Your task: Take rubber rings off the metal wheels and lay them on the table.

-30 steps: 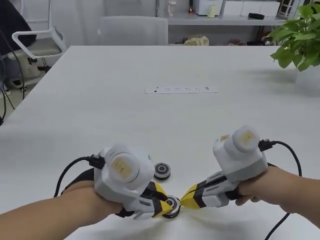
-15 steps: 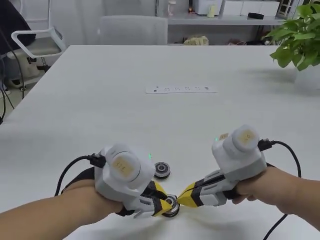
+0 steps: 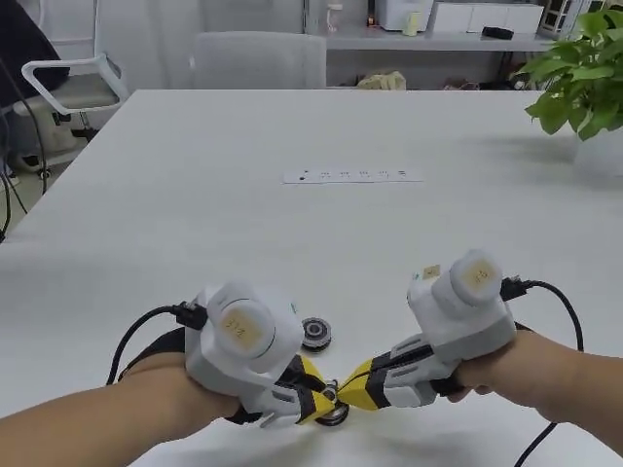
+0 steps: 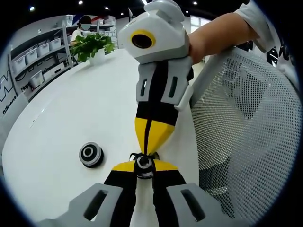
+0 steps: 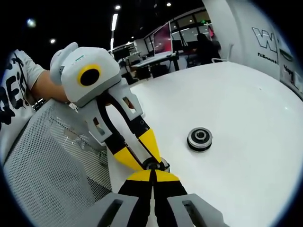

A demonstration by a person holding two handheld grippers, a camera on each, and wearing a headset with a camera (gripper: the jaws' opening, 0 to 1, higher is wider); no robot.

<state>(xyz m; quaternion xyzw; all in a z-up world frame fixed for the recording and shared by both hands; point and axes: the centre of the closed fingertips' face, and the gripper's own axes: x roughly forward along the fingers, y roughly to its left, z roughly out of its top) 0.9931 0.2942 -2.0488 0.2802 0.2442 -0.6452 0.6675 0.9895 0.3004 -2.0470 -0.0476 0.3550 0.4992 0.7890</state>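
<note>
A small metal wheel (image 3: 336,414) with a black rubber ring sits at the near table edge, and my left gripper (image 3: 326,401) is shut on it. In the left gripper view the wheel (image 4: 144,167) lies between the yellow tips of the left gripper (image 4: 144,165). My right gripper (image 3: 344,393) comes in from the right, its closed tips (image 4: 147,150) pressed on the wheel's top, where thin black ring rubber bulges out. In the right gripper view the right gripper (image 5: 154,174) touches the wheel (image 5: 155,164). A second ringed wheel (image 3: 315,333) (image 4: 91,154) (image 5: 200,139) lies loose just beyond.
The white table (image 3: 292,243) stretches away, with a white power strip (image 3: 353,175) at its middle. A potted plant (image 3: 579,68) stands at the far right and a chair (image 3: 258,58) at the far edge. A mesh chair back (image 4: 246,123) is close behind the grippers.
My right gripper has slid left until its tips meet the wheel held by the left gripper. The left gripper and the loose wheel have stayed put.
</note>
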